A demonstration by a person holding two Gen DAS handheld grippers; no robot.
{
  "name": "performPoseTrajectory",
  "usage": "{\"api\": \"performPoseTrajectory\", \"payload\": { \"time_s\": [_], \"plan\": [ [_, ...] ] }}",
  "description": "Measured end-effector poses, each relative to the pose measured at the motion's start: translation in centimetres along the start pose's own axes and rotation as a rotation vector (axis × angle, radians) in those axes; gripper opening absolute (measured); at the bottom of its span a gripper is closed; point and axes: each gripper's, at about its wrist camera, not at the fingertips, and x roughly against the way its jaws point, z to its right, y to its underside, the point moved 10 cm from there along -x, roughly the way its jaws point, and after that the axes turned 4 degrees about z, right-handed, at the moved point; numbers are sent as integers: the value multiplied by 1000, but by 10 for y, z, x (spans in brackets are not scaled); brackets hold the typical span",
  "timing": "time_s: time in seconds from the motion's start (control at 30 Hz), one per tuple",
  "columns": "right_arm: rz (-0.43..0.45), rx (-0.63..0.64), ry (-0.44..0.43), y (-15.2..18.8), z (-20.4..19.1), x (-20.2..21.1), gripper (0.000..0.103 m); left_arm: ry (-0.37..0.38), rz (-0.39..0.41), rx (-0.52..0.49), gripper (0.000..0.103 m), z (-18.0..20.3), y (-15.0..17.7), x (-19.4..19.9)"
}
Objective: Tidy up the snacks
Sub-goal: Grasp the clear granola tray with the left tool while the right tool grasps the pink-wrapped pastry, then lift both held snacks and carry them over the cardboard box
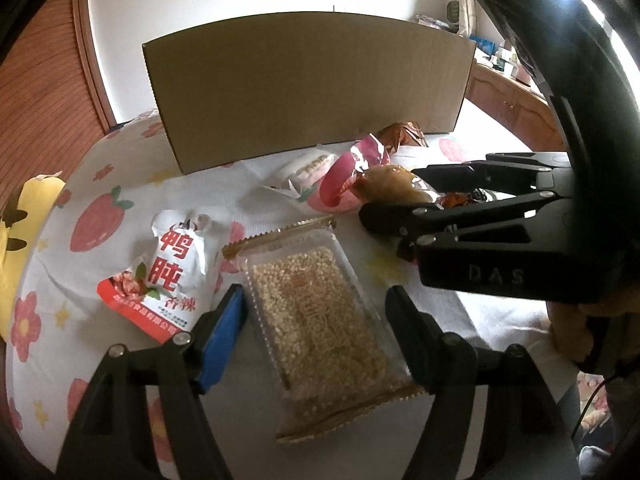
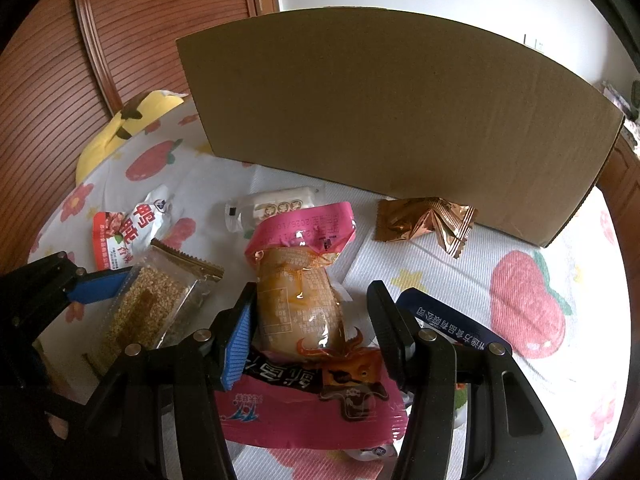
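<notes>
On the bed (image 1: 120, 184) before the box (image 1: 304, 88), the left gripper (image 1: 316, 312) straddles the grain bar (image 1: 320, 320), jaws apart, while the right gripper (image 2: 312, 320), jaws apart, flanks the pink pack (image 2: 300, 292).

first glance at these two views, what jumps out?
A big cardboard box fills the back of the strawberry-print cloth. In front, snack packs lie scattered. The left gripper has its open jaws around a clear rice-cake pack; the right gripper flanks a pink-topped pack.
</notes>
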Motion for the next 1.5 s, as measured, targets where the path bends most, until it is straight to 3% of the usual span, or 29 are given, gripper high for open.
{"api": "performPoseTrajectory", "payload": {
  "time_s": [0.13, 0.27, 0.43, 0.87, 0.97, 1.0, 1.5],
  "plan": [
    [0, 0, 0, 0, 0, -1, 56, -2, 2, -10, 69, 1, 3, 2],
    [0, 1, 1, 0, 0, 0, 56, 11, 2, -4, 55, 0, 5, 7],
    [0, 2, 1, 0, 0, 0, 56, 32, 6, 9, 50, -2, 9, 15],
    [-3, 14, 14, 1, 0, -3, 56, 52, 24, 20, 50, -4, 12, 28],
    [0, 17, 19, 0, -1, -3, 54, 55, 42, 18, 50, -5, 10, 34],
    [1, 20, 12, 1, -2, -2, 44, 55, 48, 19, 50, -5, 8, 36],
    [41, 42, 22, -3, -7, 17, 40, 57, 107, 51, 49, -14, 1, 56]
  ]
}}
